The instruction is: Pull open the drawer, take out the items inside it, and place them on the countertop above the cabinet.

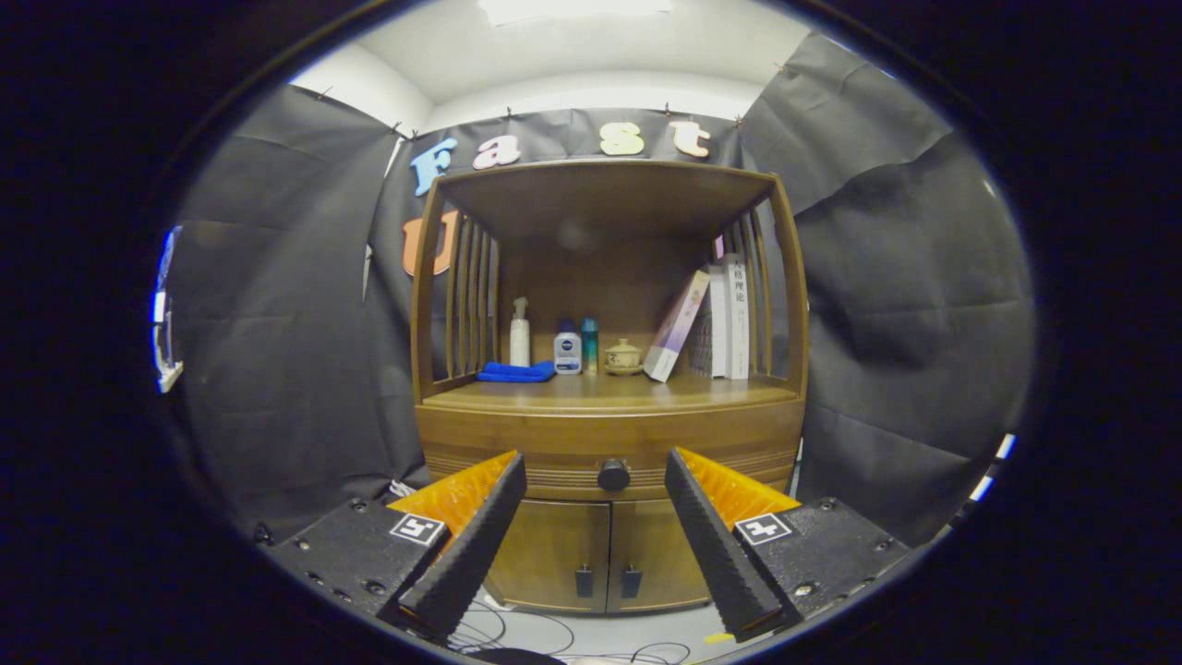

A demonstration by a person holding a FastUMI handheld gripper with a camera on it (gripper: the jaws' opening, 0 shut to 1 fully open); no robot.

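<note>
a: noting the target first. the closed wooden drawer (pixel 609 462), a ribbed band across the front of the brown wooden cabinet (pixel 609 434), is sitting flush, with its round dark knob (pixel 613 475) at the centre. contents are hidden, so i cannot tell what is lying inside.

b: and the tool?

a: the gripper (pixel 595 466) is hovering with fingers spread wide, gripping nothing. the knob is showing in the gap between the tips, beyond them and not touching; that centring is probably deliberate, lining up for a pinch on the knob.

b: judgement on progress?

a: the pull is not yet starting; the approach is coming first.

b: surroundings?

a: the wooden countertop (pixel 591 392) just above the drawer is carrying a folded blue cloth (pixel 515 371), a white spray bottle (pixel 520 334), a white-and-blue bottle (pixel 567 351), a slim teal bottle (pixel 589 344), a small lidded ceramic jar (pixel 623 356) and leaning books (pixel 711 319). its front strip is lying bare, likely the drop zone. two lower cabinet doors (pixel 600 554) are sitting closed beneath.
</note>
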